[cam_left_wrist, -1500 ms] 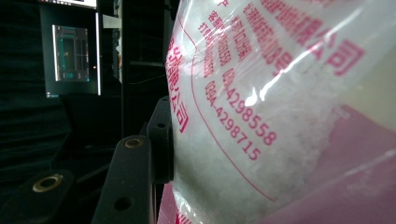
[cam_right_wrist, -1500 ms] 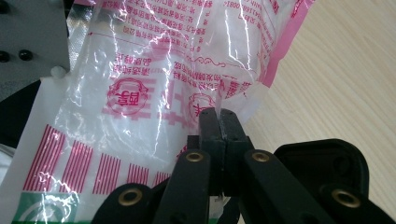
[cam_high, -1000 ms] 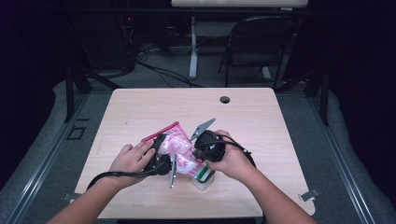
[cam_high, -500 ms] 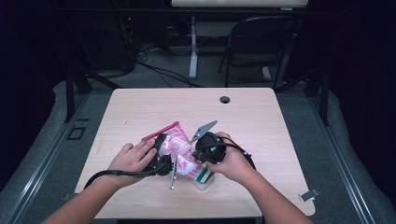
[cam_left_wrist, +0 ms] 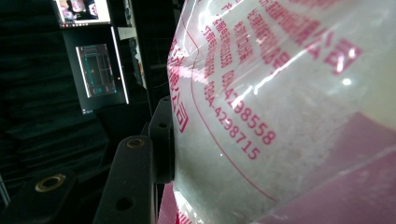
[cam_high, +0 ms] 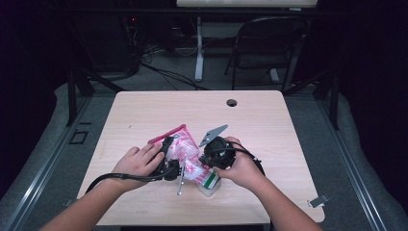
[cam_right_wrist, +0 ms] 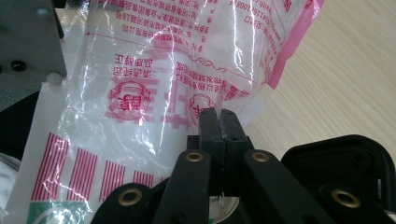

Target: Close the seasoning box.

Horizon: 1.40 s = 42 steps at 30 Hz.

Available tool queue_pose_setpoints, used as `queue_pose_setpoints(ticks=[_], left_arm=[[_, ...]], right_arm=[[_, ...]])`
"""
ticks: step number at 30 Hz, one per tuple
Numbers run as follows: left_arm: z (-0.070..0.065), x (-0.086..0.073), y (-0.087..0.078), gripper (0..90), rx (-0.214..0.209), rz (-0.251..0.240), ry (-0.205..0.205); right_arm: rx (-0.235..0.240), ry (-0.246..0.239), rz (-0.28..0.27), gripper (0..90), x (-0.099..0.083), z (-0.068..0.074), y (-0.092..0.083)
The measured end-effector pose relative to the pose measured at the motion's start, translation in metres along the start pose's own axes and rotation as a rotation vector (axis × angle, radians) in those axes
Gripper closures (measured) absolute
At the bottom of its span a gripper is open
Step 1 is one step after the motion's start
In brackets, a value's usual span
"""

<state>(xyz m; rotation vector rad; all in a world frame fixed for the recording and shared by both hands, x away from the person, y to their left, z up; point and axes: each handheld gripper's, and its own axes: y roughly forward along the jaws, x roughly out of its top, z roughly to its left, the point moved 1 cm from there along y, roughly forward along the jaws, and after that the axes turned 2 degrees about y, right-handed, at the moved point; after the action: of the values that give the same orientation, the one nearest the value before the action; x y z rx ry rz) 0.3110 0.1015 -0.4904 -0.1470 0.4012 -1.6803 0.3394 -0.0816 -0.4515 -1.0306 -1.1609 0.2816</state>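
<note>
Right gripper view: both claws locked on the bag

Right claw [cam_right_wrist: 218, 122] is pinched together on a fold of the printed plastic bag [cam_right_wrist: 154, 88]. Left claw [cam_left_wrist: 159, 140] is clamped across its bulging, grain-filled body. Bag sits mid-surface [cam_high: 269, 120], near the front edge, held from both sides. Grip's done; whether it's open yet, can't tell.

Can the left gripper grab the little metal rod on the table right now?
Probably not yet: the left gripper is pressed against the plastic bag, which the right gripper pinches too. The metal rod lies free just beside it.
</note>
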Motion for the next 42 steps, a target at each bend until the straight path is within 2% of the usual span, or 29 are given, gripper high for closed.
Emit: queue_pose_setpoints(ticks=[3, 15, 20, 25, 33, 42], left_arm=[[0.0007, 0.001, -0.0002, 59.6, 0.0, 0.002, 0.005], [0.0031, 0.0029, -0.0016, 60.5, 0.013, 0.012, 0.033], [0.0044, 0.0049, -0.0032, 60.8, 0.023, 0.018, 0.066], [0.006, 0.0063, -0.0045, 61.1, 0.036, 0.022, 0.082], [0.0056, 0.007, -0.0059, 61.9, 0.041, 0.02, 0.091], [0.0068, 0.0076, -0.008, 62.5, 0.026, 0.035, 0.105]], right_arm=[[-0.001, -0.006, 0.009, 90.0, -0.0003, -0.0009, -0.001], [-0.003, 0.005, -0.014, 90.0, -0.0015, -0.0006, -0.0005], [-0.001, 0.007, -0.011, 90.0, -0.0021, -0.0009, -0.0004], [-0.003, 0.009, -0.023, 90.0, -0.0025, -0.0007, -0.0009], [-0.005, 0.004, -0.018, 90.0, -0.0027, -0.0001, -0.0014], [-0.001, 0.005, -0.021, 90.0, -0.0025, 0.0004, -0.0001]])
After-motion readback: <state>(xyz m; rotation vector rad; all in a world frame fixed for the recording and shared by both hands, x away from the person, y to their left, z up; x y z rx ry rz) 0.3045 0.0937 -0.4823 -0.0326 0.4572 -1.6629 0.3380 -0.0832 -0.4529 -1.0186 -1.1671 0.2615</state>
